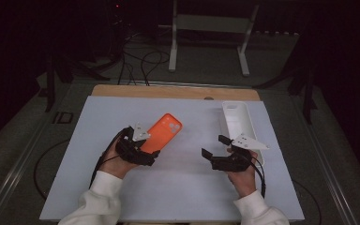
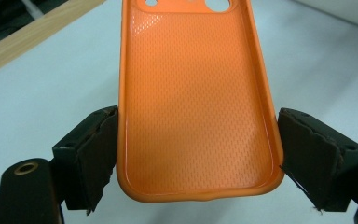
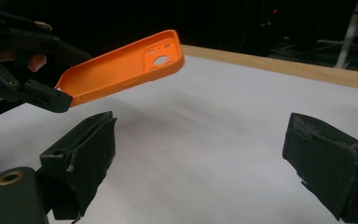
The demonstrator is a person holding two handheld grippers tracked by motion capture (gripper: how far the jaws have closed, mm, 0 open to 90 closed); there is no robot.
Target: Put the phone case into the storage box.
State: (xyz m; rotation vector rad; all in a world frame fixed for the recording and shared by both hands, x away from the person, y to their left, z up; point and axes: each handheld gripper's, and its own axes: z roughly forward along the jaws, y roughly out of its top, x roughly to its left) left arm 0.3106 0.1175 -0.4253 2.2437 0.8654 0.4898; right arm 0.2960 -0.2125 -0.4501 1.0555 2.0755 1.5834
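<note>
A: Grip first. What has the left gripper (image 1: 153,157) got?

B: An orange phone case (image 2: 196,102). In the left gripper view its bottom end sits between the two black jaws, one pad against each long edge, so the jaws are clamped across its width. The textured inside of the case faces the camera.

A: Which way does it run?

B: Its long axis leads straight away from the gripper. In the high view that means from the left hand (image 1: 115,161) up and to the right, toward the far side of the table (image 1: 75,178). The camera cutouts are at the far end, away from the jaws.

A: Lying flat or lifted?

B: Lifted. The right gripper view shows it clear of the white surface, tilted, cutout end highest.

A: And the right gripper (image 1: 213,147)?

B: Jaws spread wide, nothing between them; its own view looks across bare white table between the pads. It points left toward the orange case, well apart from it. The right hand (image 1: 243,176) holds it near the table's right side.

A: Anything around?

B: A white phone case (image 1: 238,123) lies on the table just beyond the right gripper, long axis running away from the person, open side up. The gripper's grey plate overlaps its near end in the high view.

A: Anything between the two cases?

B: Bare white surface. Farther back is the wooden table edge (image 1: 168,91), then cables on the floor and a white frame stand (image 1: 211,28) in the dark.
</note>
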